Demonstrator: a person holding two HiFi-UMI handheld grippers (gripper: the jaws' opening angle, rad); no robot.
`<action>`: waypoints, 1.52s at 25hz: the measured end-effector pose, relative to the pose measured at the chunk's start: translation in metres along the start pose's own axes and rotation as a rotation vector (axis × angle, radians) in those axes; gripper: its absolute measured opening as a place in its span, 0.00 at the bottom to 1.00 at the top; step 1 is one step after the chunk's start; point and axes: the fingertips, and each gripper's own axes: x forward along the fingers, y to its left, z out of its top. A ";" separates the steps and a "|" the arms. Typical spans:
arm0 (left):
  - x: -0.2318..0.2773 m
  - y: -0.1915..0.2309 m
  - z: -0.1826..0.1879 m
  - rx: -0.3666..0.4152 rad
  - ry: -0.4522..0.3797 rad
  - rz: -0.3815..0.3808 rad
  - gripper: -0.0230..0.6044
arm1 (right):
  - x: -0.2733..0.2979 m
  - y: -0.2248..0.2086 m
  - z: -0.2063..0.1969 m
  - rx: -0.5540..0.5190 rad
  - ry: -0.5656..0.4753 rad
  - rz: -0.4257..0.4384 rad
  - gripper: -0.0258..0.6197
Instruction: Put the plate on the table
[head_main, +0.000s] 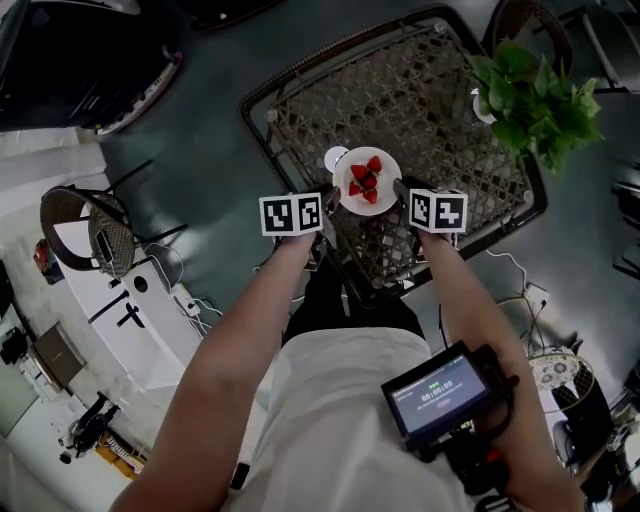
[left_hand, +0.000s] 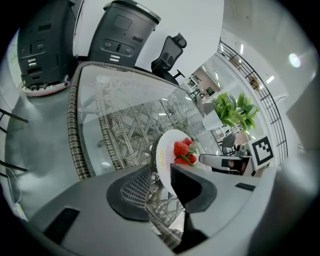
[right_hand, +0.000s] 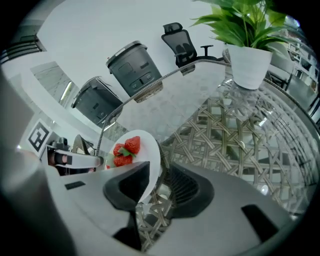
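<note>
Plate (head_main: 343, 182) of strawberries (head_main: 366, 180) at the near edge of the glass-topped wicker bench (head_main: 450, 110), with a hand-held gripper at each side.

It lies flat between the two tools, its left rim inside the left hand-held gripper (head_main: 329, 203) and its right rim inside the right hand-held gripper (head_main: 402, 191), so neither is nearer. Being round, it has no long axis, and each tool could back straight out to its own side. Both pairs of jaws stand apart around the rim, with a strip of wicker showing between rim and one pad, so neither seems to pinch it. The head view gives the layout and the potted plant (head_main: 535, 95) at the far corner, but not height. The gripper views show the rim low against the glass, probably resting there.
</note>
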 end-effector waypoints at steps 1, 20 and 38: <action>-0.003 0.001 0.001 0.010 -0.007 0.004 0.20 | -0.003 -0.003 0.000 0.007 -0.009 -0.008 0.20; -0.083 -0.026 -0.029 -0.010 -0.134 -0.193 0.04 | -0.074 0.032 -0.022 0.068 -0.108 0.087 0.05; -0.152 -0.111 -0.042 0.302 -0.182 -0.376 0.04 | -0.179 0.103 -0.033 0.001 -0.354 0.276 0.05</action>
